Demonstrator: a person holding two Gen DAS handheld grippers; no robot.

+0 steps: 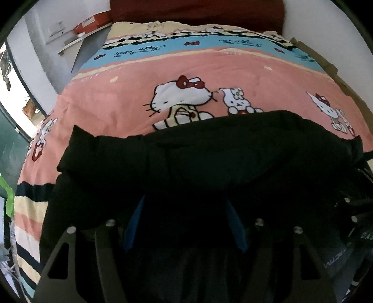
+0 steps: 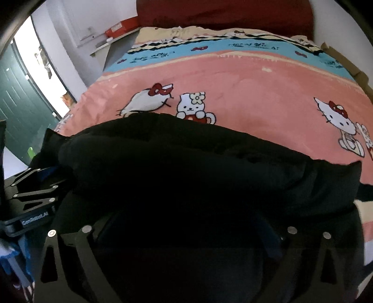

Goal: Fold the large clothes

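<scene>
A black garment [image 1: 209,149] lies bunched across the near part of a bed, on a pink cartoon-cat bedspread [image 1: 130,93] that runs back to a blue band and a dark red headboard [image 1: 195,9]. Its far edge is a thick rolled fold; a corner sticks out at each end.

The left gripper [image 1: 185,209] points steeply down into the cloth. Its blue fingers [image 1: 134,219] stand spread, with dark fabric filling the gap between them (whether the pads actually press on it I cannot tell, everything there being black on black).

The right gripper [image 2: 188,223] is spread wide over the same garment [image 2: 186,158]; its fingers are lost in shadow and no pinch shows. In its view the left gripper [image 2: 43,173] appears at the left edge, beside the garment's end.

On a shelf [image 1: 74,42] by the wall sits a red box [image 1: 92,22]; its contents are not visible.
</scene>
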